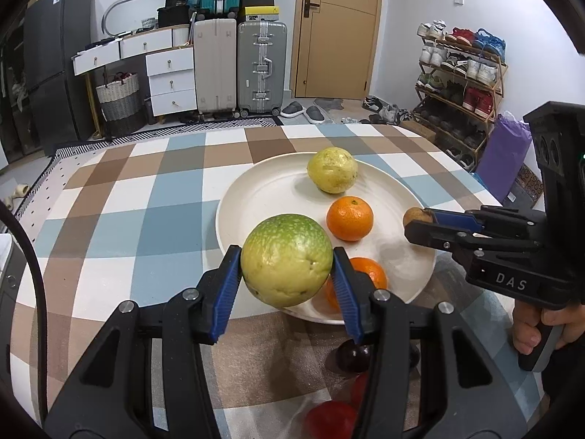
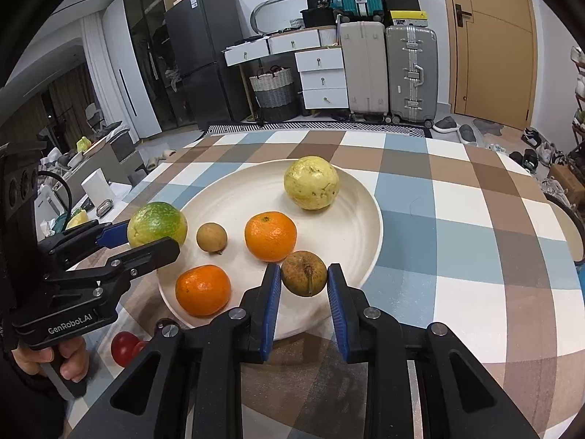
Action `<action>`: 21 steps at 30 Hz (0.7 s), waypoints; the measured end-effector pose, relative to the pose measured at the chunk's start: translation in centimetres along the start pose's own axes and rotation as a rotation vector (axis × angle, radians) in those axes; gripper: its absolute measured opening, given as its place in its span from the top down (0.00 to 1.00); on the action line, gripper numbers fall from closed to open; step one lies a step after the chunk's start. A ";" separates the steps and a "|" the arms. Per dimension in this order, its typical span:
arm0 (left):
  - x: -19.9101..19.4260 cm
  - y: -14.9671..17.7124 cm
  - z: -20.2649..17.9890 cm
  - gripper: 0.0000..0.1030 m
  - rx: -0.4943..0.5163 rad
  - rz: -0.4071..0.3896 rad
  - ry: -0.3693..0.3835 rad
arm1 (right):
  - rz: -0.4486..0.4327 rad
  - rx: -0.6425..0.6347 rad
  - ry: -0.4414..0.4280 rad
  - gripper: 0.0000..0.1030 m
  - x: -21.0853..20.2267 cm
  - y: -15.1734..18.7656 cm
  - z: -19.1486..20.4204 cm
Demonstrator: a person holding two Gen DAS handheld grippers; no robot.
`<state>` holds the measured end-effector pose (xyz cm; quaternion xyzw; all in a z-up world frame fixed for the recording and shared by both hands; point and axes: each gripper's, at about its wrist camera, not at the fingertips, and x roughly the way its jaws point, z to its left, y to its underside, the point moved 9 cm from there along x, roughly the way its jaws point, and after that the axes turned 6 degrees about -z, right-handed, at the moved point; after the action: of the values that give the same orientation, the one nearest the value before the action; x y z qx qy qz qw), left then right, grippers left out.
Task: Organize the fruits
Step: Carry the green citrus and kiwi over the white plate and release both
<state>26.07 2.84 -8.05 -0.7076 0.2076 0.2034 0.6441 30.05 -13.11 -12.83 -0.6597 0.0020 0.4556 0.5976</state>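
My left gripper (image 1: 287, 270) is shut on a green-yellow citrus fruit (image 1: 287, 259) and holds it over the near left rim of a white plate (image 1: 263, 190); it also shows in the right wrist view (image 2: 157, 225). My right gripper (image 2: 304, 281) is shut on a small brown fruit (image 2: 304, 273) over the plate's (image 2: 358, 219) near edge. On the plate lie a pale yellow fruit (image 2: 311, 182), two oranges (image 2: 270, 236) (image 2: 203, 289) and a small brown round fruit (image 2: 211, 237).
The plate sits on a table with a checked cloth (image 2: 457, 219). Red fruits (image 2: 124, 347) and a dark one (image 1: 353, 356) lie on the cloth near the table's front edge. Suitcases (image 1: 261, 66), drawers and a shoe rack (image 1: 460, 84) stand beyond the table.
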 end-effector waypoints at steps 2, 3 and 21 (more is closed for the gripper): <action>0.0 0.1 0.0 0.55 0.000 0.001 0.000 | 0.001 0.003 0.002 0.74 0.0 0.0 -0.1; 0.0 0.0 -0.1 0.55 0.000 0.000 0.003 | -0.006 0.003 0.008 0.71 -0.2 0.0 -0.1; -0.9 -0.5 0.0 0.36 0.004 -0.023 0.009 | -0.040 0.001 0.012 0.56 -1.2 -0.2 -0.5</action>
<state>25.57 2.89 -7.15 -0.7097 0.2028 0.1923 0.6467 29.76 -14.08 -12.04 -0.6620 -0.0075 0.4395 0.6071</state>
